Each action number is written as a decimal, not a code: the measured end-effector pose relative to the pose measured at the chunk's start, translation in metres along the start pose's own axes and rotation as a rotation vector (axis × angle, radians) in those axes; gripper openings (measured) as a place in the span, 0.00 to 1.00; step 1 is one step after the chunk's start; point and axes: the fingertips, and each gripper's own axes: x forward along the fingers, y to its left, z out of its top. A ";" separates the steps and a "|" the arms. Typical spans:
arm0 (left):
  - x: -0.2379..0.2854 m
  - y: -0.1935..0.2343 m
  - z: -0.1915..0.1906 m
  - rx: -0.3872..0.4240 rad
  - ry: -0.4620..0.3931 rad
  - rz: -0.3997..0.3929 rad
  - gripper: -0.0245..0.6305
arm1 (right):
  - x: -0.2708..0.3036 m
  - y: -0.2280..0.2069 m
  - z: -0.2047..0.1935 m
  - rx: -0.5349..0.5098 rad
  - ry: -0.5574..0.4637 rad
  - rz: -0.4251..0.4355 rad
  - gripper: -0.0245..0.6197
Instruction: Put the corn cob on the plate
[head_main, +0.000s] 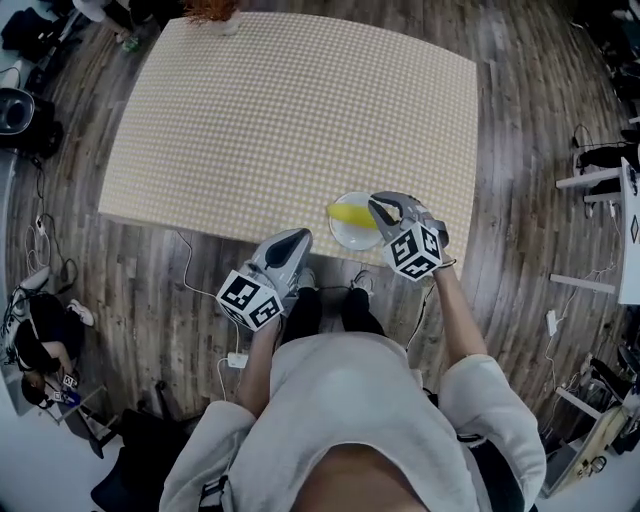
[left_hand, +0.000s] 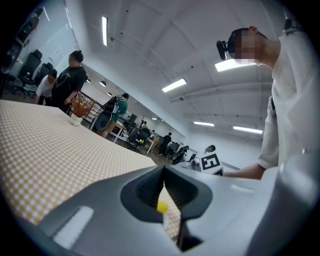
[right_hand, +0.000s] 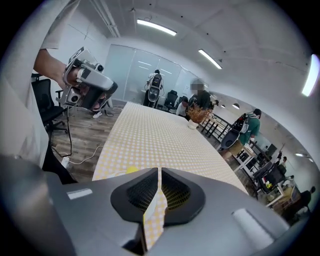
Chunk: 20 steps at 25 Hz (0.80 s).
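Observation:
The yellow corn cob (head_main: 347, 212) lies on the white plate (head_main: 352, 236), close to the front edge of the checkered table (head_main: 290, 120). My right gripper (head_main: 379, 208) hovers over the plate's right side; its jaws are shut with nothing between them (right_hand: 159, 172). Only a small yellow bit of the corn cob (right_hand: 131, 170) shows above its jaw housing. My left gripper (head_main: 300, 238) hangs off the table's front edge, left of the plate, and is also shut and empty (left_hand: 163, 172). A yellow dot of the corn cob (left_hand: 162, 206) shows below its jaws.
At the table's far end stand an orange wire basket (left_hand: 82, 105) and a white cup (left_hand: 75, 120), with people behind them. Cables and a power strip (head_main: 237, 360) lie on the wood floor in front of the table. Chairs and gear line the room's sides.

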 end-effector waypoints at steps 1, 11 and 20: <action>-0.003 -0.001 0.007 0.011 -0.009 -0.006 0.05 | -0.004 0.001 0.004 0.001 0.000 -0.014 0.05; -0.029 0.012 0.044 0.070 -0.020 -0.108 0.05 | -0.066 -0.016 0.063 0.451 -0.209 -0.297 0.04; -0.029 -0.005 0.049 0.092 -0.064 -0.160 0.05 | -0.137 0.005 0.085 0.727 -0.470 -0.386 0.04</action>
